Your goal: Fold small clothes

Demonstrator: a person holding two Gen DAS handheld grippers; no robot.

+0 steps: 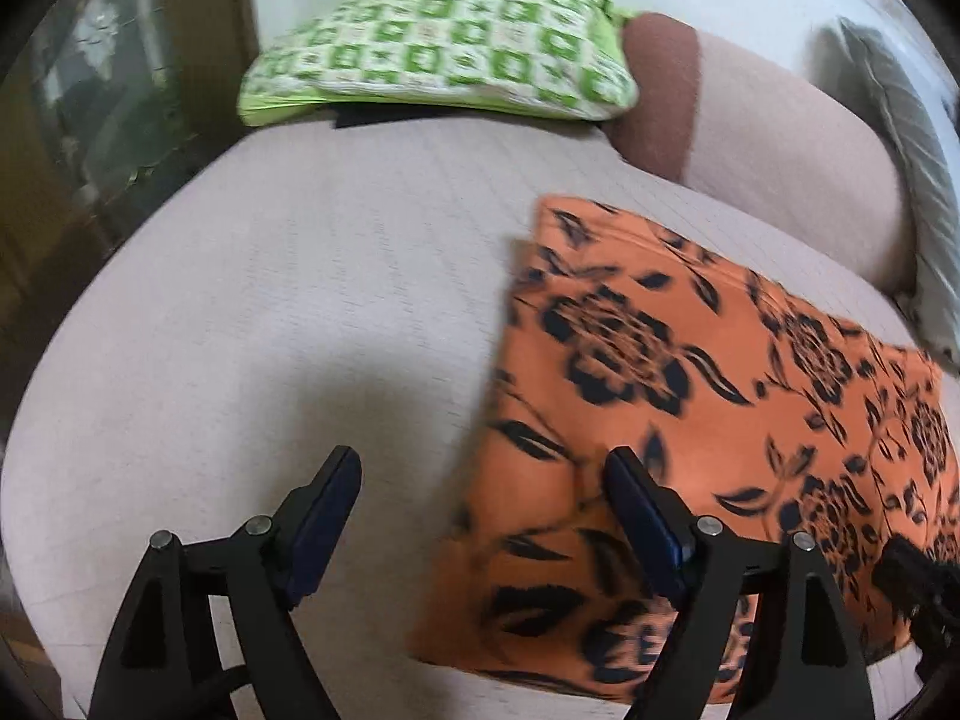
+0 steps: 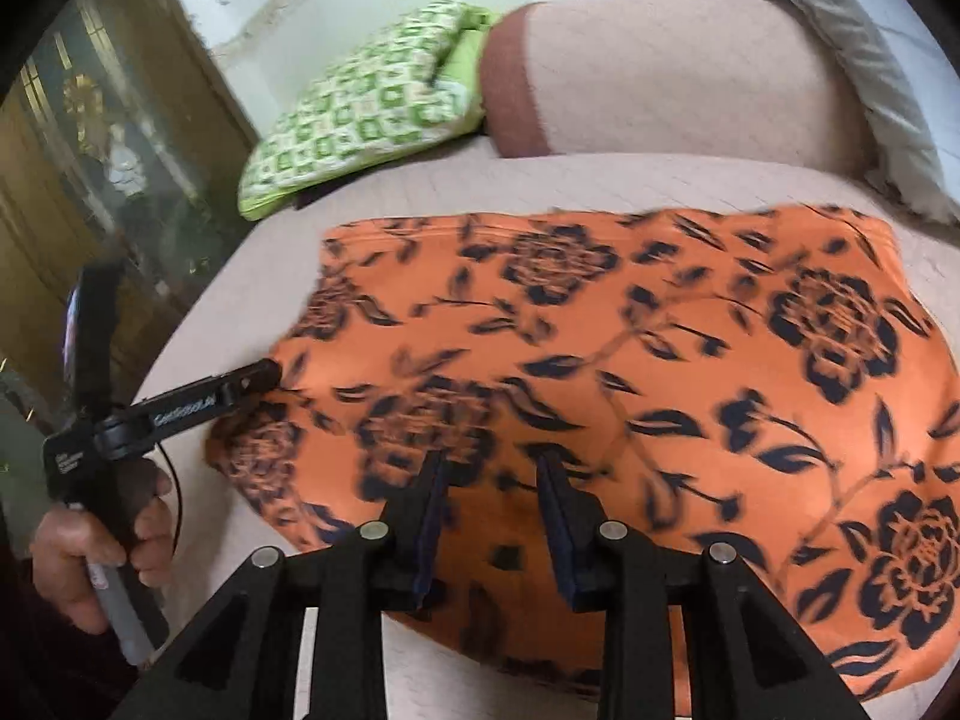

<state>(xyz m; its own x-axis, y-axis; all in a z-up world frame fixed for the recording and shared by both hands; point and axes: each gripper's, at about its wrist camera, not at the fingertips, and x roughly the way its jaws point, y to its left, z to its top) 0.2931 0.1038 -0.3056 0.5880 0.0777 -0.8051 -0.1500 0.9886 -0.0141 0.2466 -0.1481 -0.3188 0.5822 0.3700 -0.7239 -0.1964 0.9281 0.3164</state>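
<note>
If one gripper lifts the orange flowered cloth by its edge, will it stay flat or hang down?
The orange flowered cloth lies in thin layers that follow the bed cover, so it would probably droop. It looks light for its size. Pushed, it would likely wrinkle rather than slide whole.

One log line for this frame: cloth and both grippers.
cloth: orange floral, flat on bed | left gripper: open, empty, at cloth's edge | right gripper: open, empty, above cloth
</note>
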